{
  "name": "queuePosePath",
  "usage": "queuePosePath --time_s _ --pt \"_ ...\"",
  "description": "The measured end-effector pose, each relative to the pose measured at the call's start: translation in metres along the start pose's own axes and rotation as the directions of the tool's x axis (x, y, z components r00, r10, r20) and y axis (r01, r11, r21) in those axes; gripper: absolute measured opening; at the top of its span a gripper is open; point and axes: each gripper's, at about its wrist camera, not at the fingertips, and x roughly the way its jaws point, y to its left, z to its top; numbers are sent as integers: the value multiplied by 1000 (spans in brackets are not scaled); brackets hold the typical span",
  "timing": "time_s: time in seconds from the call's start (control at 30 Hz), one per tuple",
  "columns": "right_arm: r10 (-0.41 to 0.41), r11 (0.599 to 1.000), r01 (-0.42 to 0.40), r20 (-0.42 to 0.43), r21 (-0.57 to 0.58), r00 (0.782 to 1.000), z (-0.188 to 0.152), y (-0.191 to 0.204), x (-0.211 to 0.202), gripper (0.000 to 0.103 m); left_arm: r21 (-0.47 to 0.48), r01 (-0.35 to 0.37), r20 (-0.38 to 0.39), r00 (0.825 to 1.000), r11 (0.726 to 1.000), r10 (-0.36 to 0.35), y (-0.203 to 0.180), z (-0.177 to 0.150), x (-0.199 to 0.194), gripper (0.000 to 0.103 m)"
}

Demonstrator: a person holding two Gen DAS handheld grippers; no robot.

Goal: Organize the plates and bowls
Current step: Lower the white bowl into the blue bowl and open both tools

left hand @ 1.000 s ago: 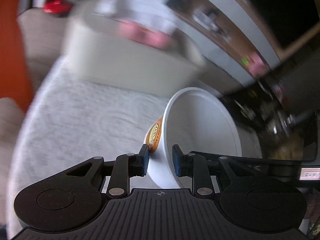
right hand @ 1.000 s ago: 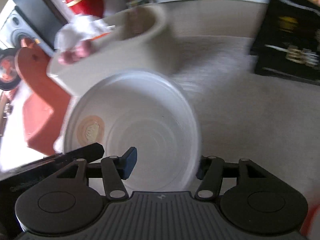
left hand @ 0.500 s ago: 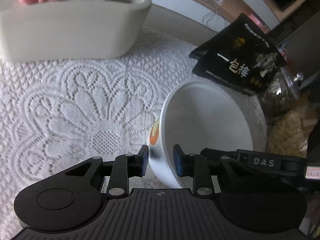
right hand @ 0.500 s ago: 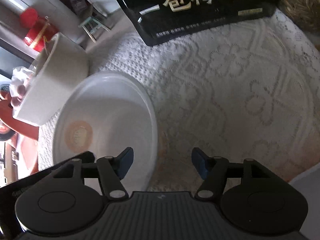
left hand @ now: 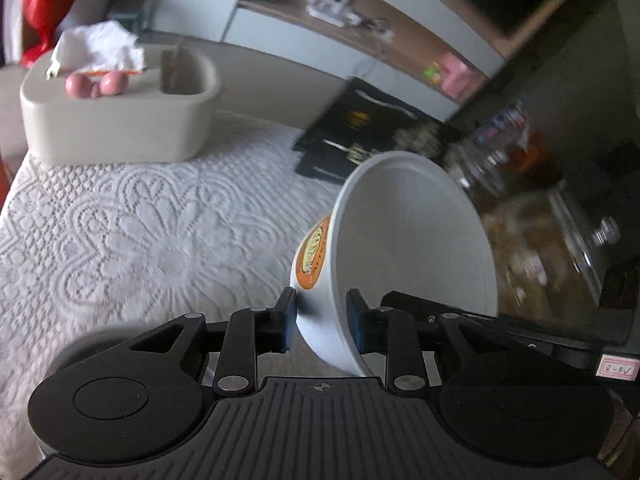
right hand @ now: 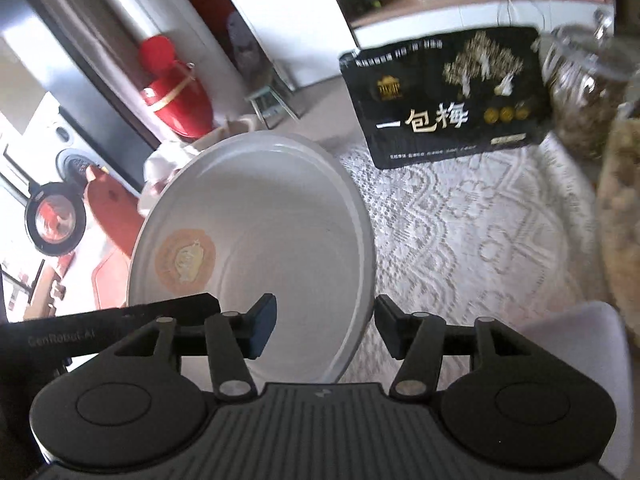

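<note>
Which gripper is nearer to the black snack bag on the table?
Right. The right gripper faces the black snack bag directly; from the left gripper it lies farther, beyond the bowl.

The round white bowl (left hand: 412, 248) carries an orange oval emblem with a pale yellow centre on its left outer wall, showing faintly through the wall in the right wrist view (right hand: 256, 248). Beneath lies a white lace tablecloth (left hand: 132, 236) patterned with flowers. Far left sits a beige oblong container (left hand: 116, 128); far right, a black rectangular packet (right hand: 444, 100) bears white and gold print.

Smooth matt white bowl (left hand: 412, 240); rough lace tablecloth (left hand: 132, 232); glossy black packet (right hand: 448, 100)
</note>
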Motion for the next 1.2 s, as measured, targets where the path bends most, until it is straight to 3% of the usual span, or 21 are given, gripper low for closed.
queuePosePath --time_s 0.23,0.4,0.47,0.67,0.9,1.2 --pt "-37 998 38 16 -41 999 -56 -10 -37 57 44 54 -40 998 998 -52 -13 -59 -5 31" --pt "-55 998 55 10 -9 998 -101 -20 -36 57 -30 59 -85 994 998 -62 7 -103 11 28" --pt "-64 997 65 43 -41 997 -111 -15 -40 56 -23 47 -48 998 999 -48 7 -103 10 25" --pt "-72 997 72 19 -36 997 -113 -11 -38 57 23 8 12 1000 1000 -8 -7 -104 -14 25" --pt "-80 996 82 49 -36 996 -110 -7 -52 57 25 -1 38 999 1000 0 -11 -106 -29 25" --pt "-107 993 109 56 -33 993 -110 -4 -56 60 0 72 37 997 997 -72 -6 -110 -40 25"
